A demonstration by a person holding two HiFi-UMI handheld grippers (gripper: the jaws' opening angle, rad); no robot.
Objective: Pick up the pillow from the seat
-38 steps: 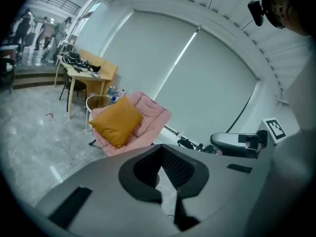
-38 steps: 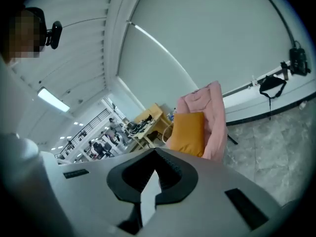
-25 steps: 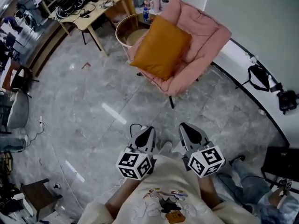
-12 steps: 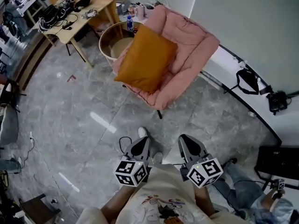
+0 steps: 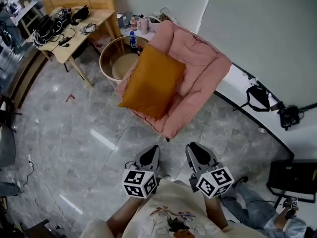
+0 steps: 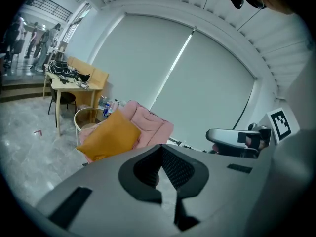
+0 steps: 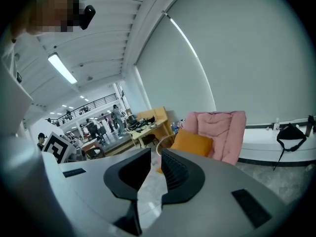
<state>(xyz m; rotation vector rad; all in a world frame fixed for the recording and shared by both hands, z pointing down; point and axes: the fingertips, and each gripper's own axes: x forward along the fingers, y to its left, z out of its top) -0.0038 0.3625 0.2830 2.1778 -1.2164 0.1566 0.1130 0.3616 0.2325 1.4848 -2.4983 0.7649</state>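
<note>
Pickup not started: the square orange fabric pillow [image 5: 152,81] lies on the pink padded armchair [image 5: 205,66]. Well apart from the armchair, the left tongs [image 5: 152,151] are clenched and empty; the right tongs [image 5: 194,148] are opening, also empty.

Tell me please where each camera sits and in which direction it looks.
Head view: on the person's head, looking steeply down at the orange pillow on the pink chair; shows left gripper, right gripper, forearms, shirt.
Left gripper view: on the left gripper, looking along its shut, empty jaws toward pillow and chair; right gripper at right.
Right gripper view: on the right gripper, looking along its opening, empty jaws toward the chair.
Shared: all three show the pillow on the chair.
</note>
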